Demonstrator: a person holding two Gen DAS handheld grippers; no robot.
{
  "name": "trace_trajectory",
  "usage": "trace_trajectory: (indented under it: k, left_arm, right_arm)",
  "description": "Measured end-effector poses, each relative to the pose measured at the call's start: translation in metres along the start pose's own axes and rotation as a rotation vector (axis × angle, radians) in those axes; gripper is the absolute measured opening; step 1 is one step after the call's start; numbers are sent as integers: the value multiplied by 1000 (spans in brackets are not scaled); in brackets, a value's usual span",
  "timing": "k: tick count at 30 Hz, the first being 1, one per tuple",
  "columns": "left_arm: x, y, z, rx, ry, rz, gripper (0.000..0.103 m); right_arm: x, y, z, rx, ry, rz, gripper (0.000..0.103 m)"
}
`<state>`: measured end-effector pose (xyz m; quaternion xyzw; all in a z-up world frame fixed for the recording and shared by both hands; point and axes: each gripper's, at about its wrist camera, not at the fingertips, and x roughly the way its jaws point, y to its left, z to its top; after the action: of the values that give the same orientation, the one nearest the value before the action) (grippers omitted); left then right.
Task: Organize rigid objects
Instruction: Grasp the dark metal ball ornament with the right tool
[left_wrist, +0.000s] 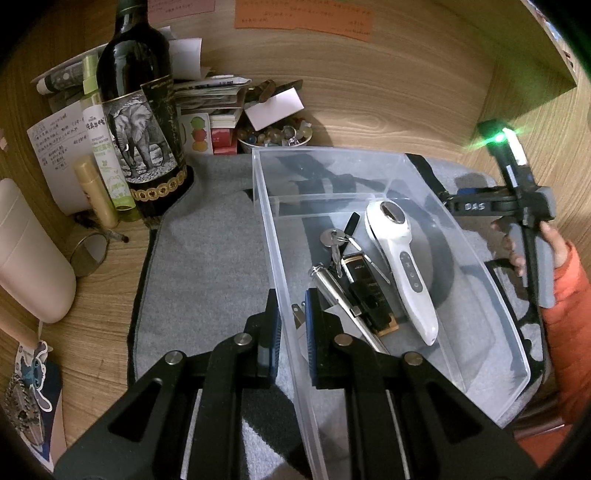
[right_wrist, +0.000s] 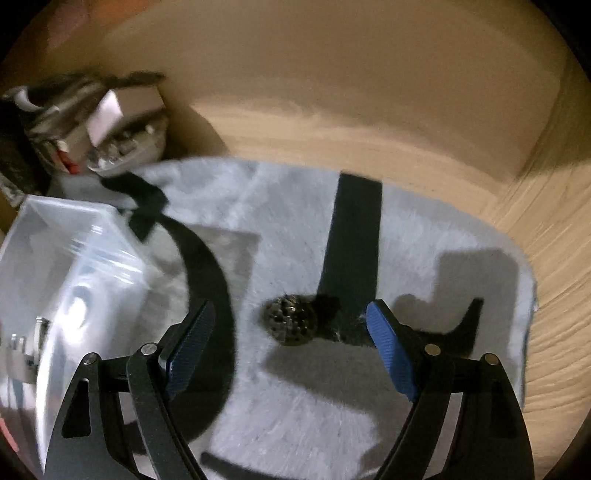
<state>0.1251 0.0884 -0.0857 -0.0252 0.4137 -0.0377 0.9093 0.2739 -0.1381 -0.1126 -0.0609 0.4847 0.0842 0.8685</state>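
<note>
The right tool (right_wrist: 290, 341) stands wide and empty, a small dark knobbly object (right_wrist: 291, 325) lying on the grey cloth (right_wrist: 295, 229) directly ahead between its fingers, near the cloth's right edge. The left tool (left_wrist: 291, 332) clamps the clear bin (left_wrist: 369, 177) wall, farther away.

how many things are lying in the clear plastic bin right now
4 that I can make out: a white handheld device, a key bunch, a silver metal tube, and a black-and-gold item. The left gripper may hide more.
</note>
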Motion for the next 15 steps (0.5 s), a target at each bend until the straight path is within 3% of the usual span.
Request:
trace_trajectory:
  k: [2,5,9,15]
  left_arm:
    - [0,0,0,-1,0,0,10]
    - [0,0,0,-3,-1,-1,10]
    - [0,0,0,-4,-1,-2,10]
    - [0,-1,-1,-5,-2,-3,10]
  right_arm:
    - [10,-2,-1,10,21,-1,80]
    - [18,-3,-3,21,30,8,66]
    - [12,0,-3,2,17,34,31]
    - [-1,9,-4,-16,5,42,30]
